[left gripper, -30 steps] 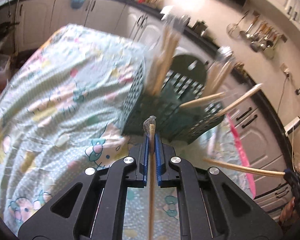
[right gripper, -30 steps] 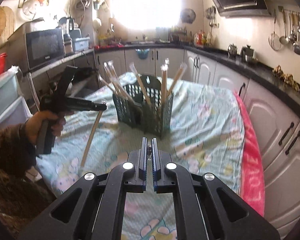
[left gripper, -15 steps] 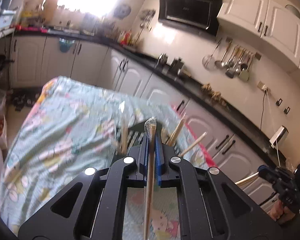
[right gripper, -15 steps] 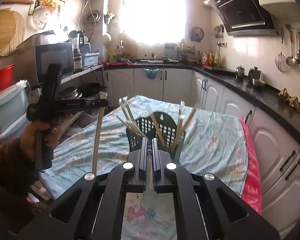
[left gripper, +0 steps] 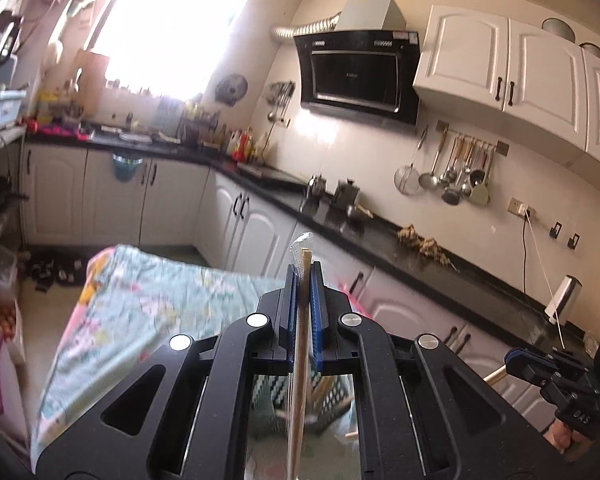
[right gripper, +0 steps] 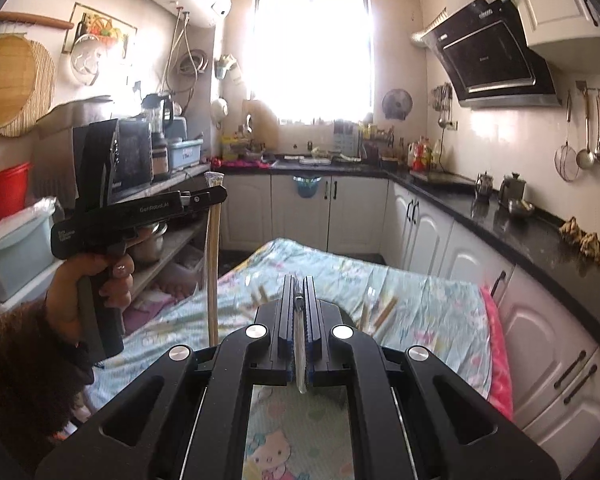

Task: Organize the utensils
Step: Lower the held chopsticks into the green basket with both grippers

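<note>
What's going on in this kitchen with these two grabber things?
A person is sorting wrapped wooden chopsticks. The left gripper is shut on a long plastic-wrapped wooden chopstick pair, held upright above the patterned light-blue tablecloth. The right gripper is also shut on a thin plastic-wrapped item, too hidden to identify. The dark green slotted plastic basket, with sticks already in it, sits below, mostly hidden behind both grippers.
</note>
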The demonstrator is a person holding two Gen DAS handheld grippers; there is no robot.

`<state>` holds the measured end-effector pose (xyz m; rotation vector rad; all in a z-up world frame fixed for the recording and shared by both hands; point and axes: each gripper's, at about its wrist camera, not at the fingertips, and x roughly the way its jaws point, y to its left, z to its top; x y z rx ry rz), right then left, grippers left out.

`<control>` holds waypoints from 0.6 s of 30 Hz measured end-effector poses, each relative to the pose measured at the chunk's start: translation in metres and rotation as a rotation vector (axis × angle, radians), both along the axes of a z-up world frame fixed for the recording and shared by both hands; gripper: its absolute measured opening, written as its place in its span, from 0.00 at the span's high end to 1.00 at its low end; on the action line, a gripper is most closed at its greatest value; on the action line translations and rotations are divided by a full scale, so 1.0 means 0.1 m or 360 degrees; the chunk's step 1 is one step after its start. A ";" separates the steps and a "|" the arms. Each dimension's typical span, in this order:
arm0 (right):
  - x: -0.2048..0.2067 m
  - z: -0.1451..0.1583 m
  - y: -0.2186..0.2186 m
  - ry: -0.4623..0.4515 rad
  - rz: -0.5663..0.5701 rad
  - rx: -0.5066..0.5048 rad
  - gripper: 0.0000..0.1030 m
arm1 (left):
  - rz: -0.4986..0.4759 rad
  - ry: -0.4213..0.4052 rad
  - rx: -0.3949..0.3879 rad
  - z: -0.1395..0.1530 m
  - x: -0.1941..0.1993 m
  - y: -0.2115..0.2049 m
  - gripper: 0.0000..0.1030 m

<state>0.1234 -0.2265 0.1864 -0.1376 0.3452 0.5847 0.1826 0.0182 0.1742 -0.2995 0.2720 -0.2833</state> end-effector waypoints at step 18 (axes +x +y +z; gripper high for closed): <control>0.68 0.31 0.00 -0.0037 -0.0122 0.0099 0.96 | 0.0193 -0.0215 0.0131 0.24 0.53 -0.30 0.97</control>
